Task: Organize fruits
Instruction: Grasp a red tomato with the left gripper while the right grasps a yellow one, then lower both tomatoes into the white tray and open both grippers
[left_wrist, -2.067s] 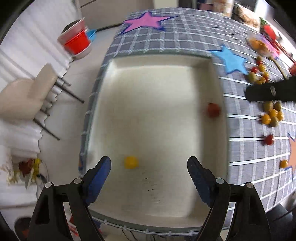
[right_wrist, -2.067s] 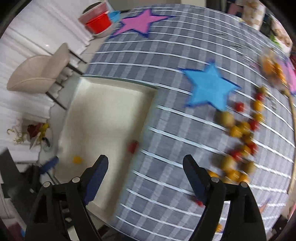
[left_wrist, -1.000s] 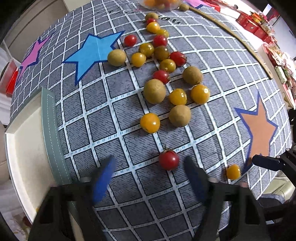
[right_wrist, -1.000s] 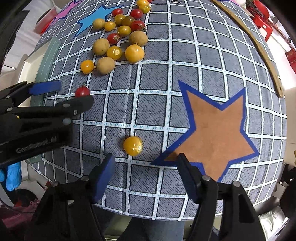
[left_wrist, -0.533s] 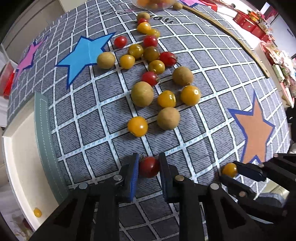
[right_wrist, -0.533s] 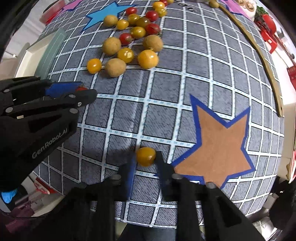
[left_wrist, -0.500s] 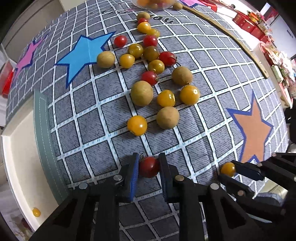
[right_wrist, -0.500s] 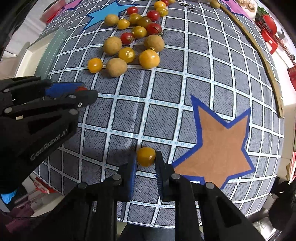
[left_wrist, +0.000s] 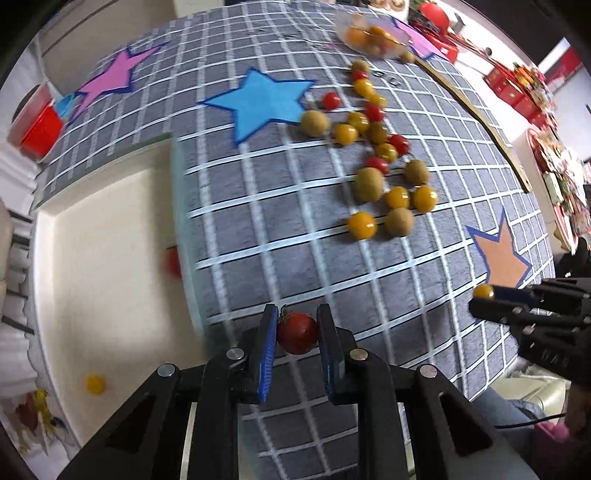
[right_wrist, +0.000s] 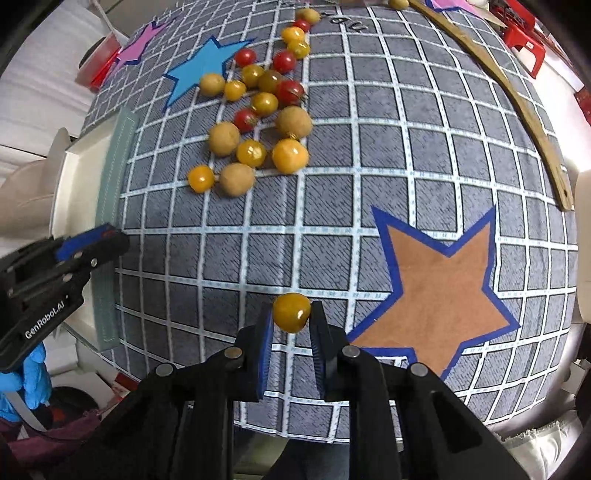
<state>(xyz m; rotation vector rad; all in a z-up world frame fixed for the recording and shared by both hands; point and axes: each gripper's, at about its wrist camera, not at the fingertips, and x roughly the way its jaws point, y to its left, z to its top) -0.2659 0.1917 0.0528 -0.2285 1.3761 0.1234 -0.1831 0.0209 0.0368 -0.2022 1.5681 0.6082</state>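
Both claws are loaded: the left gripper (left_wrist: 295, 332) pinches a red tomato (left_wrist: 297, 332) at lower centre, the right gripper (right_wrist: 291, 321) a yellow tomato (right_wrist: 291, 312). The carrying step looks underway; next, drop both over the white tray (left_wrist: 110, 206) at left.

1. Both my views are bright and evenly lit, with soft daylight and only faint shadows under the scattered fruit (right_wrist: 255, 151).
2. The fisheye bends the checked tablecloth (right_wrist: 369, 155) into a dome, with black vignette at the corners.
3. My left view is smeared by motion blur: grid lines streak, and the red tomato in the white tray (left_wrist: 92, 258) is a haze.
4. My right view is sharp, with small glints on the yellow tomato (right_wrist: 291, 312).
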